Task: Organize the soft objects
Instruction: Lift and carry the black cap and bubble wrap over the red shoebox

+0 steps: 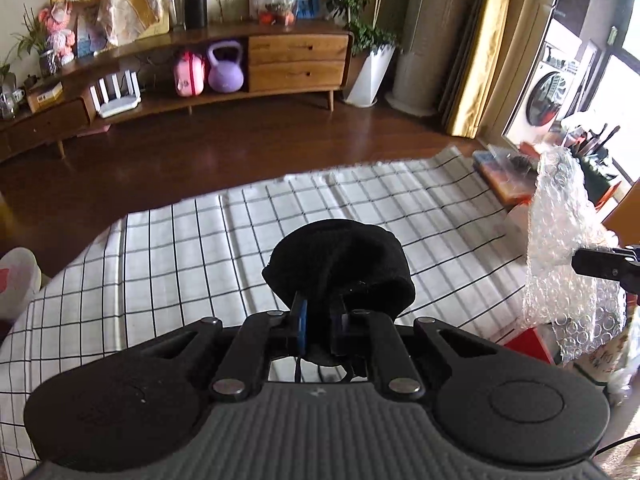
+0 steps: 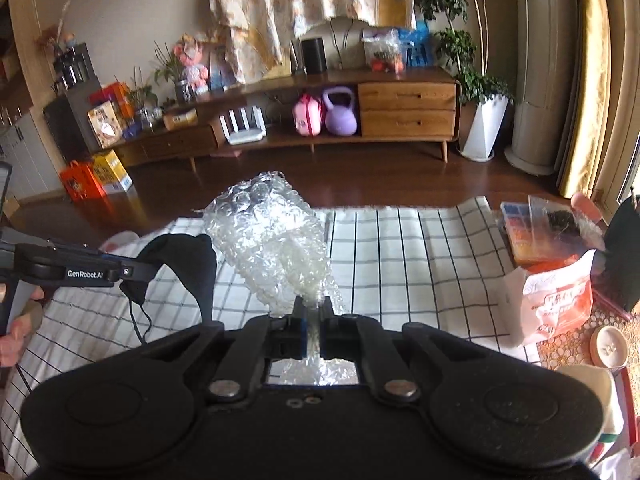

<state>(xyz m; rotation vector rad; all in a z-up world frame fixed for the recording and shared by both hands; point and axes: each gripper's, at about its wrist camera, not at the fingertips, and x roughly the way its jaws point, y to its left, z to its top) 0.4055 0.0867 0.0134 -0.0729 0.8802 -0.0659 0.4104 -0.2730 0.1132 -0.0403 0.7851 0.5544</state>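
dark wood floor (image 2: 360, 184), long wooden sideboard (image 2: 408, 108) against wall, yellow curtains (image 1: 484, 60), daylit window (image 1: 624, 80)

We are in a home living room: a long wooden sideboard (image 2: 404, 108) on a dark wooden floor (image 1: 248, 148), a potted plant (image 2: 480, 92), yellow curtains (image 1: 492, 60), a purple kettlebell (image 2: 340, 114) (beside a pink case (image 2: 307, 115)), and a washing machine (image 1: 548, 96).

The left gripper (image 1: 320, 320) is held level, its fingers (image 1: 301, 322) pinched together. The right gripper (image 2: 314, 320) is likewise clamped. From the right wrist, the left gripper is seen at 9 o'clock.
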